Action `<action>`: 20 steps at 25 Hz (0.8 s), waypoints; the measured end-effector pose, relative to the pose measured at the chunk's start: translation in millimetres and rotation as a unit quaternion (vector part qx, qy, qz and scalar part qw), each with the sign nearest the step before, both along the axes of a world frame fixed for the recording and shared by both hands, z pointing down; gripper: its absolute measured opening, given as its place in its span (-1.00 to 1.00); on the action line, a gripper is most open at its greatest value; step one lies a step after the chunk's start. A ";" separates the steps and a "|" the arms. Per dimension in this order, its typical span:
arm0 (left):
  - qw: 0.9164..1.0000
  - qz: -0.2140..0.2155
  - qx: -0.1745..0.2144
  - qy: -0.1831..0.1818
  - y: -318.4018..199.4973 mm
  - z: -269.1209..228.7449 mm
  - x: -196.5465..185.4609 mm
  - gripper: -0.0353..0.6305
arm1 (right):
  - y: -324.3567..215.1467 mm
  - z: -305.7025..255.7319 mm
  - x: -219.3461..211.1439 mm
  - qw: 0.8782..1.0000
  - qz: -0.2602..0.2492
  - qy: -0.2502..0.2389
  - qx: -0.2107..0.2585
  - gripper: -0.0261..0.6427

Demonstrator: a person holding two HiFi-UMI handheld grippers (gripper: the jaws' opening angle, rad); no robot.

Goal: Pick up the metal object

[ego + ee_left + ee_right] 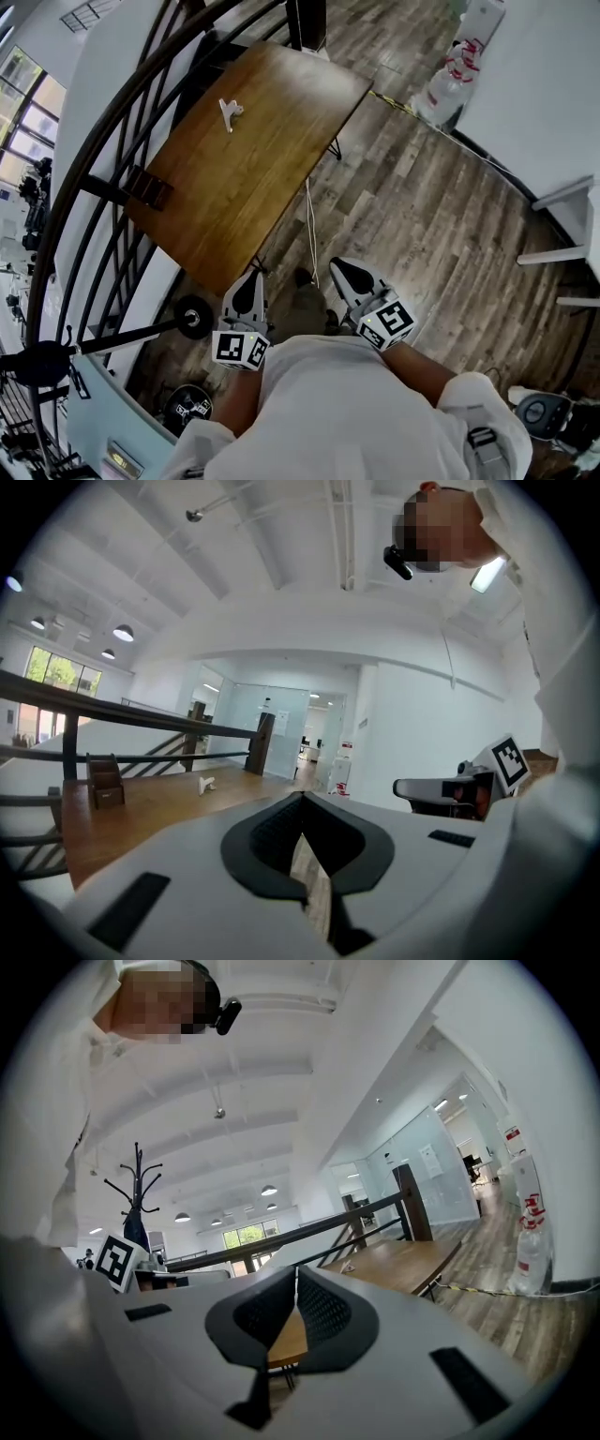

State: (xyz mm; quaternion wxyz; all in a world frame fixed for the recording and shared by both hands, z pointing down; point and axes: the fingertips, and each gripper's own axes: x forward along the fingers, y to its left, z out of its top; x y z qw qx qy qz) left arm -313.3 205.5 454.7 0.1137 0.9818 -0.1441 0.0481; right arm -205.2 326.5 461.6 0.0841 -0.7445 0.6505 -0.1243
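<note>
The metal object, a small pale clip, lies on the far part of the wooden table. It also shows small in the left gripper view and in the right gripper view. Both grippers are held close to the person's chest, short of the table's near corner and far from the clip. My left gripper is shut with nothing between its jaws. My right gripper is likewise shut and empty.
A small brown box sits at the table's left edge. A dark curved railing runs along the table's left side. A cable hangs off the table to the wood floor. White bags stand by the right wall.
</note>
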 end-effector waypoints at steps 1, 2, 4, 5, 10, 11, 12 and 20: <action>1.000 -0.006 -0.009 0.003 -9.4 -0.5 7.3 -0.85 | -6.3 -0.8 7.8 1.000 0.000 0.000 -0.005 -0.84; 1.000 -0.009 -0.013 0.008 -18.8 -2.2 14.7 -0.85 | -13.4 -1.3 15.6 1.000 -0.001 0.002 -0.010 -0.84; 1.000 -0.013 -0.014 0.021 -38.9 -6.9 30.6 -0.85 | -31.0 -3.7 32.8 1.000 -0.008 0.012 -0.022 -0.84; 0.999 -0.016 -0.015 0.028 -49.4 -9.1 38.9 -0.85 | -41.4 -6.6 42.6 0.999 -0.012 0.021 -0.025 -0.84; 0.998 -0.017 -0.027 0.049 -97.4 -13.4 70.7 -0.85 | -96.3 -28.9 82.9 0.999 -0.011 0.049 -0.021 -0.84; 0.998 -0.014 -0.032 0.050 -105.3 -12.3 78.3 -0.85 | -106.2 -32.8 90.9 0.999 -0.009 0.049 -0.019 -0.84; 0.998 -0.011 -0.036 0.051 -111.8 -10.2 85.7 -0.85 | -114.7 -36.2 98.0 0.999 -0.009 0.049 -0.018 -0.84; 0.998 -0.001 -0.040 0.049 -154.1 -12.3 163.5 -0.85 | -148.7 -51.5 172.8 0.998 0.001 0.055 -0.011 -0.84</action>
